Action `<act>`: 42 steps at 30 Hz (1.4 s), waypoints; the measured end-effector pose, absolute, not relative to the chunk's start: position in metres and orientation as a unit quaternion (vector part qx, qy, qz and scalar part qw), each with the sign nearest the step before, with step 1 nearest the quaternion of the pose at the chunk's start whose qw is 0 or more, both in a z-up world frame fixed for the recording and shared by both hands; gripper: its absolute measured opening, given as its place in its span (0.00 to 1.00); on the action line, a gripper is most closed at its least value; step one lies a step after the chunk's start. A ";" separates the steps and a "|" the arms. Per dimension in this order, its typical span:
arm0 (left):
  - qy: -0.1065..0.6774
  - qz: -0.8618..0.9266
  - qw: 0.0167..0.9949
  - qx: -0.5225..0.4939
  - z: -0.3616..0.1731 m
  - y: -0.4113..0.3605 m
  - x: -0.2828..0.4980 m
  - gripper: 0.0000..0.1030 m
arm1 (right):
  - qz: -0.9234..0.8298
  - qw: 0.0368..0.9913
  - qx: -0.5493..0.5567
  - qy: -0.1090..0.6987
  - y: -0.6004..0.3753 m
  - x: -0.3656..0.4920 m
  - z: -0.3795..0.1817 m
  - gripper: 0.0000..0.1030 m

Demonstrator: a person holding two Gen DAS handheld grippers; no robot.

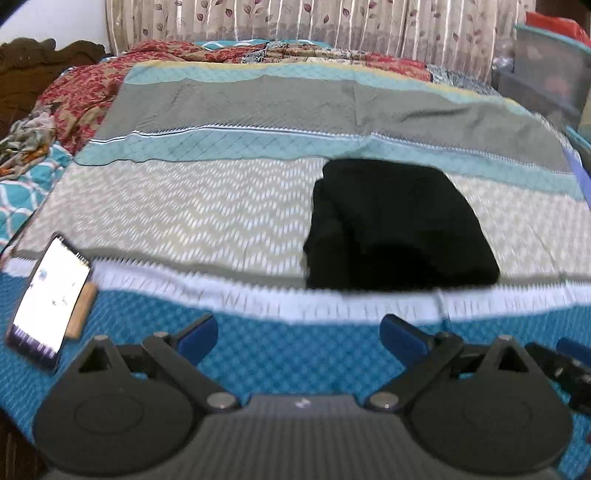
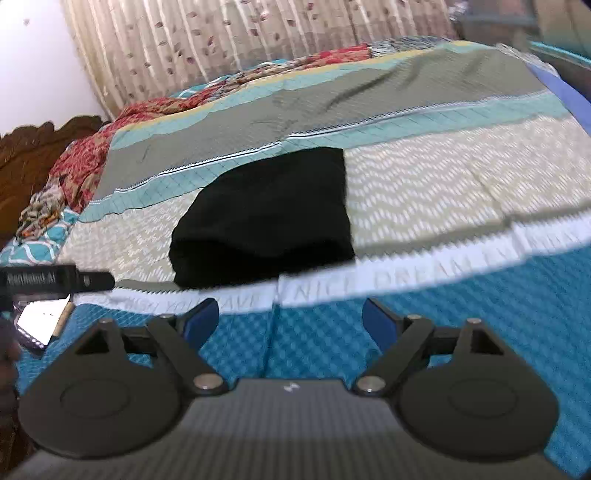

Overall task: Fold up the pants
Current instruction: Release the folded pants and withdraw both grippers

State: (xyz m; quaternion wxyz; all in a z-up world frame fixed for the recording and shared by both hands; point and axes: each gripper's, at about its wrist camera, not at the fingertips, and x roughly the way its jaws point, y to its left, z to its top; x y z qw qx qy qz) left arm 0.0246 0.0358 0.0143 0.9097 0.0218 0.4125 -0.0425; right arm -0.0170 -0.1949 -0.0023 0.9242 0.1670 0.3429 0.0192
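Observation:
The black pants (image 1: 395, 225) lie folded into a compact rectangle on the striped bedspread (image 1: 207, 206). They also show in the right wrist view (image 2: 269, 218). My left gripper (image 1: 299, 338) is open and empty, held back over the blue front band of the bed, short of the pants. My right gripper (image 2: 290, 321) is open and empty too, also over the blue band in front of the pants. Part of the right gripper shows at the right edge of the left wrist view (image 1: 569, 369). The left gripper's body shows at the left in the right wrist view (image 2: 55, 280).
A lit phone (image 1: 50, 295) on a wooden stand lies at the bed's front left; it also shows in the right wrist view (image 2: 40, 321). Red patterned bedding (image 1: 88, 92) is heaped at the far left. A curtain (image 1: 295, 22) hangs behind. Plastic bins (image 1: 550, 70) stand at the right.

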 end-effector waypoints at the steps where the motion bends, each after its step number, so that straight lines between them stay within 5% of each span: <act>1: 0.413 -0.042 0.909 0.023 0.015 0.033 0.019 0.98 | 0.018 0.922 0.171 0.346 -0.195 -0.023 0.000 0.84; 22: 0.383 -0.043 0.921 0.054 0.040 0.018 -0.060 1.00 | 0.035 0.908 0.225 0.353 -0.174 -0.100 0.021 0.86; 42: 0.358 -0.043 0.930 0.079 0.061 0.004 -0.057 1.00 | 0.049 0.901 0.259 0.344 -0.193 -0.098 0.044 0.88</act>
